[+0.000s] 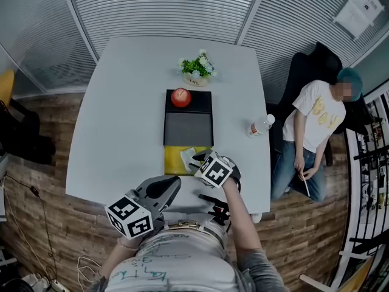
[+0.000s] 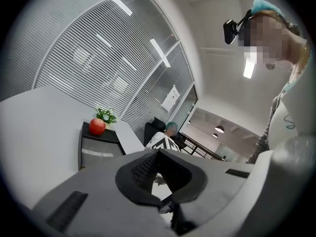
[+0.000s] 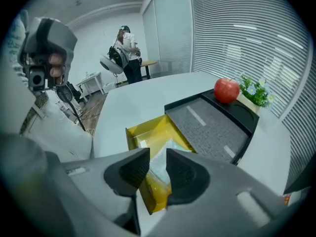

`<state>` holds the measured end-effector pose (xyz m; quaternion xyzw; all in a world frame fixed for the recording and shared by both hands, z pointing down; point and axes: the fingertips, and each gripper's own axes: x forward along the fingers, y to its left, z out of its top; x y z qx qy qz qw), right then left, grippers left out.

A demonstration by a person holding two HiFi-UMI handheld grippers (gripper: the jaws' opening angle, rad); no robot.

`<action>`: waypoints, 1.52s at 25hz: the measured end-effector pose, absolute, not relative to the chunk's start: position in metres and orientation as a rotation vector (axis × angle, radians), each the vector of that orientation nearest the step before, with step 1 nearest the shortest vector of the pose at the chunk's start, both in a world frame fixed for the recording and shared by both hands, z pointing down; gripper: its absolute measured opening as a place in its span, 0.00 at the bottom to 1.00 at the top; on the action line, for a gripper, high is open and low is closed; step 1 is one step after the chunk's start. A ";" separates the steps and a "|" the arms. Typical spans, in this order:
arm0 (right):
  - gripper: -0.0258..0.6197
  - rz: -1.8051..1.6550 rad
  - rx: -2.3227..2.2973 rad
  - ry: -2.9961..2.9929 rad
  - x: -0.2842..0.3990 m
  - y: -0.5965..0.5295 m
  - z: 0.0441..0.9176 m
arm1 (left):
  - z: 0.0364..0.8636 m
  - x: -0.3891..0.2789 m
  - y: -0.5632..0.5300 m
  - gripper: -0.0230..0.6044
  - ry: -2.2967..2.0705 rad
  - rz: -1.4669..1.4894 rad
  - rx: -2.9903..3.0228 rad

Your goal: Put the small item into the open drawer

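Note:
The yellow open drawer (image 1: 172, 161) sticks out of the front of a low black cabinet (image 1: 188, 126) on the white table (image 1: 121, 102). A small pale packet (image 1: 187, 156) lies inside it. My right gripper (image 1: 197, 159) hovers over the drawer's front right part. In the right gripper view its jaws (image 3: 158, 168) stand open above the drawer (image 3: 148, 132), and the packet (image 3: 160, 157) shows through the gap, lying on the drawer floor with no pad touching it. My left gripper (image 1: 173, 184) is held near my body at the table's front edge, shut (image 2: 160, 191) with nothing in it.
A red apple (image 1: 180, 97) sits on the cabinet's top, with a small potted plant (image 1: 197, 67) behind it. A plastic bottle (image 1: 261, 125) stands near the table's right edge. A person (image 1: 313, 123) sits in a chair to the right of the table.

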<state>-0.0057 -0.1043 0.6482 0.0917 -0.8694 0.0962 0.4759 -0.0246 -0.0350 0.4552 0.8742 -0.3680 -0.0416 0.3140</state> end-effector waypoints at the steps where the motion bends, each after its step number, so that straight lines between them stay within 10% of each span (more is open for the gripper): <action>1: 0.20 0.239 0.229 -2.123 -0.005 -0.104 0.648 | 0.456 -0.025 -0.035 0.03 -0.970 -0.115 2.306; 38: 0.13 0.230 0.316 -2.154 0.001 -0.098 0.643 | 0.456 -0.044 -0.040 0.03 -1.016 -0.150 2.282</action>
